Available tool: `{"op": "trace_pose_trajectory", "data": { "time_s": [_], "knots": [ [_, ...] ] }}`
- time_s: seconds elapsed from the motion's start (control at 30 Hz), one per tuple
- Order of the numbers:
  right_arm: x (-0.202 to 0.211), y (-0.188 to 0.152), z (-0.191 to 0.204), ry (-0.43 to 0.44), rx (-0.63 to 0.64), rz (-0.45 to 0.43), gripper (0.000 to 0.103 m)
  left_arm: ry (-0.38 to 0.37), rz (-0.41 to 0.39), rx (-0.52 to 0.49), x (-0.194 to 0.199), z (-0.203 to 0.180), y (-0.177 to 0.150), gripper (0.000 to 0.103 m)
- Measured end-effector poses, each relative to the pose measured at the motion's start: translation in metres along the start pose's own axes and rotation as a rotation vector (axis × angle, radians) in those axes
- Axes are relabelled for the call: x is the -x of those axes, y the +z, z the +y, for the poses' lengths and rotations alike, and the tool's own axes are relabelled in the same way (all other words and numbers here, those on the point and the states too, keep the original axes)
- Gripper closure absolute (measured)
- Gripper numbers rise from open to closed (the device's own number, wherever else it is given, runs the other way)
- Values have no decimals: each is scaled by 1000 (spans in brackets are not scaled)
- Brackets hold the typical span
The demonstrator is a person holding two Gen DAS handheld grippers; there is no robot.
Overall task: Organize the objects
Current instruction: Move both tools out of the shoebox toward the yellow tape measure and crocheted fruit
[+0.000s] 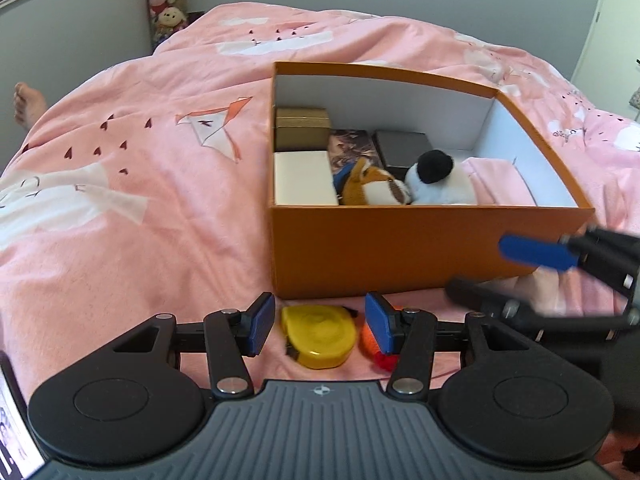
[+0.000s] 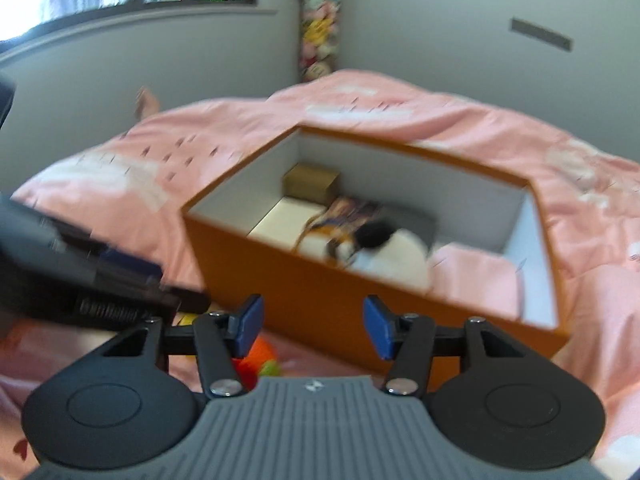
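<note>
A yellow tape measure (image 1: 318, 336) lies on the pink bedspread (image 1: 140, 200) between the fingers of my left gripper (image 1: 320, 330), which is open; its pads stand a little apart from the case on both sides. An orange and red toy (image 1: 370, 354) sits half hidden behind its right finger. Just beyond stands the open orange box (image 1: 400, 248), holding small boxes, a fox plush (image 1: 372, 188) and a white plush (image 1: 440, 184) with a black part. My right gripper (image 2: 314, 326) is open and empty in front of the box wall (image 2: 320, 292), with the orange toy (image 2: 260, 354) low to its left.
My right gripper (image 1: 478, 268) reaches in from the right beside the box's near corner. A person's bare foot (image 1: 26, 106) rests at the bed's far left edge. A column of plush toys (image 1: 168, 0) stands in the room corner. Pink cloth (image 1: 500, 184) fills the box's right part.
</note>
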State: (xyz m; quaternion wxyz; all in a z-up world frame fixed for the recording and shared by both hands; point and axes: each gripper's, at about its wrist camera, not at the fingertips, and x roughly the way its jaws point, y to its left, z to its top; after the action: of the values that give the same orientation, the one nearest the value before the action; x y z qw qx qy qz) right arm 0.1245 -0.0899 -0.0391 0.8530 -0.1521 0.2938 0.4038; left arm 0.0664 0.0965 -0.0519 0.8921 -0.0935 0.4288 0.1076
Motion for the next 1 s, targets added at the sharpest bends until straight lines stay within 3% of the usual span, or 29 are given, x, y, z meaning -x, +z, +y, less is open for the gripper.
{"op": "trace_pose_trajectory", "data": {
  "time_s": [0.23, 0.63, 0.87, 1.0],
  "knots": [
    [-28, -15, 6, 81, -34, 130, 58, -31, 53, -26, -5, 10, -5, 43],
    [-62, -20, 14, 203, -83, 213, 53, -20, 95, -3, -16, 15, -8, 43],
    [-69, -27, 16, 209, -118, 239, 56, -19, 102, 0, -17, 15, -8, 43],
    [-53, -23, 10, 143, -114, 226, 56, -55, 98, 7, -19, 14, -7, 41]
  ]
}}
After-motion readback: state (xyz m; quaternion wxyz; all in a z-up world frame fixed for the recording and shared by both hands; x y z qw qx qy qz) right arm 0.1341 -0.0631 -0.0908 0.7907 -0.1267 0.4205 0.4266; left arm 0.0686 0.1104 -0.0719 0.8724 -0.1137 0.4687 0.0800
